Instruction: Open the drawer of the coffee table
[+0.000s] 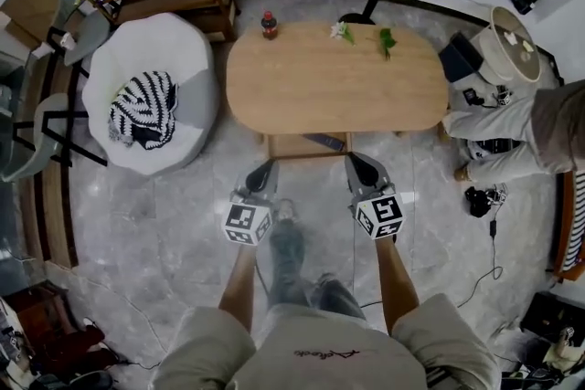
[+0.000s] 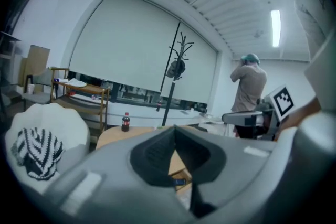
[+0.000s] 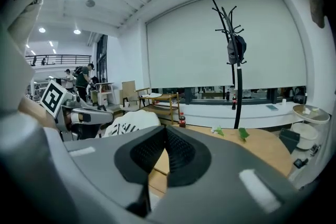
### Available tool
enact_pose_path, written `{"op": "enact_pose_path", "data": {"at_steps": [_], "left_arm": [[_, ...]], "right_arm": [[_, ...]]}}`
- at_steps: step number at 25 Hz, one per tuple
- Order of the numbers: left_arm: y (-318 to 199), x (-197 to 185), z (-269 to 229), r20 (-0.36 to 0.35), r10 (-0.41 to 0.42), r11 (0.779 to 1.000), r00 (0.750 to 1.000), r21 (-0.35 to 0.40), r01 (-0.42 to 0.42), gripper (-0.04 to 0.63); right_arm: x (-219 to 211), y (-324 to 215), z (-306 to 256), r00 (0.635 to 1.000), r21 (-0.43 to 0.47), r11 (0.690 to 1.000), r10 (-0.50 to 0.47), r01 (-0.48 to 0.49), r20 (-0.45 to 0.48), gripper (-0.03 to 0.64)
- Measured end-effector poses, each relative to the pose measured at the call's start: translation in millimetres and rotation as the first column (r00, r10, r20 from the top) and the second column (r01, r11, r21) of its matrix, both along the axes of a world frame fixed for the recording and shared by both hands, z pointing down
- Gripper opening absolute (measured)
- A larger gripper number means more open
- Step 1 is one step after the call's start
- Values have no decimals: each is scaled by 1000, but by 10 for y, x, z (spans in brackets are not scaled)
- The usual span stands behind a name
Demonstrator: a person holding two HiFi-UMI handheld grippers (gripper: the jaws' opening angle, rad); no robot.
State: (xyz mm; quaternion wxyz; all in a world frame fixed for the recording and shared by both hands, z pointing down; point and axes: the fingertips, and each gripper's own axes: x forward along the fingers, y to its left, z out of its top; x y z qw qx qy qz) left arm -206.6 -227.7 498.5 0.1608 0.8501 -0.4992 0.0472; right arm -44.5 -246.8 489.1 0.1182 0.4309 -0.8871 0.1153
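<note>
Drawer [image 1: 291,147] juts from surface [image 1: 338,78], centre frame, front running left-right; left tongs [image 1: 265,169], right tongs [image 1: 356,163] just below, equally near, both pinched shut, empty.

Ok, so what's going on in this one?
A person stands facing the oval wooden coffee table, a gripper in each hand. The left gripper and right gripper are both shut and empty, held side by side short of the table, touching nothing. The drawer juts out toward the person, open, with a dark flat item in it. A cola bottle stands at the tabletop's far edge.
</note>
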Motion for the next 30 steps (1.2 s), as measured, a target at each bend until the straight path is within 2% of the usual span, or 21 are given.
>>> {"op": "enact_pose_path", "data": {"at_steps": [7, 16, 23, 30], "left_arm": [[-171, -159, -895, 22, 18, 999, 1000, 39, -19, 2], [-353, -322, -1604, 44, 45, 995, 998, 88, -48, 2], [-584, -336, -1959, 71, 66, 986, 995, 151, -76, 2], [-764, -107, -2116, 85, 64, 982, 994, 171, -78, 2]], "right_arm": [[-189, -195, -885, 1000, 34, 999, 24, -24, 11, 5], [-365, -400, -1636, 998, 86, 995, 47, -50, 33, 5], [-360, -625, -1973, 997, 154, 986, 61, -66, 39, 5], [-166, -769, -2128, 998, 176, 983, 52, -58, 40, 5]]}}
